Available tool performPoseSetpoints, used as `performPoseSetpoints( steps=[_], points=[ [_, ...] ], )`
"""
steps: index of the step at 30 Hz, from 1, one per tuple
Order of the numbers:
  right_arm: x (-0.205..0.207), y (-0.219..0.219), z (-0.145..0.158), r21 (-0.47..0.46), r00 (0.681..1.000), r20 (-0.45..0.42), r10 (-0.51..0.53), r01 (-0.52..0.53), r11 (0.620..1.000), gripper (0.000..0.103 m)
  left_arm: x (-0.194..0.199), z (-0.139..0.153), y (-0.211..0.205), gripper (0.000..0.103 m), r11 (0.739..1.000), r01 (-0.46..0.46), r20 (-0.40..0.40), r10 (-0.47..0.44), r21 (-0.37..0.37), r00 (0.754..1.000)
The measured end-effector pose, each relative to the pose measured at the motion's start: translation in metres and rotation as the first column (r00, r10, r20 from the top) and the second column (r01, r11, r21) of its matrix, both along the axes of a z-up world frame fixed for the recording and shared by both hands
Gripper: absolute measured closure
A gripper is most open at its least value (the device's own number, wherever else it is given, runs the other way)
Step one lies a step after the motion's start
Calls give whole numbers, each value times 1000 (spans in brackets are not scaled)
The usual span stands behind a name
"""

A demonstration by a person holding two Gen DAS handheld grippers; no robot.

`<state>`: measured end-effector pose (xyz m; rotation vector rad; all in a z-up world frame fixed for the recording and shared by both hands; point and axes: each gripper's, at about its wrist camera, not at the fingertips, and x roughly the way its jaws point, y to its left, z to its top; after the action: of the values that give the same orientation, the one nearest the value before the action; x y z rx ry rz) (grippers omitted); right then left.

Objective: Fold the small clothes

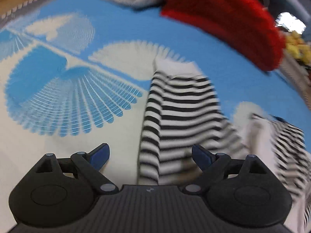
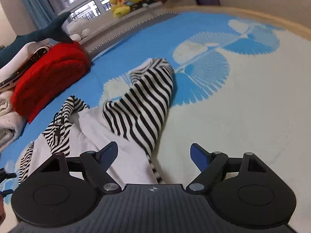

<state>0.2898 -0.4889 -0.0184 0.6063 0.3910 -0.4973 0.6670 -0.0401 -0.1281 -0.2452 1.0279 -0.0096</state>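
A small black-and-white striped garment [image 1: 180, 116] with a white inside lies crumpled on a blue and cream patterned mat [image 1: 58, 155]. In the left wrist view, one striped part stretches away from me and another bunches at the right. My left gripper [image 1: 150, 156] is open and empty, its jaws on either side of the garment's near end. In the right wrist view the garment [image 2: 143, 101] lies ahead and to the left. My right gripper [image 2: 154, 155] is open and empty, just above the garment's near edge.
A folded red garment [image 2: 50, 77] sits on a pile of pale clothes [image 2: 7, 120] at the left; it also shows in the left wrist view [image 1: 229, 19]. A plush shark [image 2: 38, 35] and a yellow plush toy [image 2: 126, 2] lie beyond the mat [image 2: 243, 106].
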Motion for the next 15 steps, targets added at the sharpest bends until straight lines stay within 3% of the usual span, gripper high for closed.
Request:
performPoseSetpoints(
  steps=[1,2,3,4,5,7,9,11,14,15],
  points=[
    [5,2,1,-30,1000,-6,1,-2,1000,20,5,-6,-2,14,1000,-20,21,20,-2,1000],
    [5,8,-1,-54,1000,-13,8,-9,998,20,3,-4,-5,35,1000,-7,84,7,0,996],
    [9,11,-3,-79,1000,-24,18,-20,997,20,7,-1,-9,96,997,71,98,-68,-32,993],
    [10,15,-4,-101,999,-40,30,-34,994,20,10,3,-12,100,992,112,76,-108,-62,991],
    [11,20,-5,-121,998,-55,42,-48,991,20,8,10,-10,100,994,100,99,-96,-37,990],
    [16,28,-7,-156,994,-81,74,-86,984,23,3,29,9,100,995,70,170,-82,73,982],
    [18,35,-8,-186,992,-100,83,-101,977,23,-1,40,50,100,992,-24,171,3,121,985],
    [17,38,-7,-202,991,-98,86,-104,974,24,-8,45,103,100,972,-150,167,120,179,979],
    [15,36,-5,-193,994,-91,65,-82,978,24,-31,36,172,98,955,-263,102,251,137,963],
    [15,35,-6,-178,994,-89,60,-75,981,24,-40,30,185,90,948,-287,77,279,139,957]
  ],
)
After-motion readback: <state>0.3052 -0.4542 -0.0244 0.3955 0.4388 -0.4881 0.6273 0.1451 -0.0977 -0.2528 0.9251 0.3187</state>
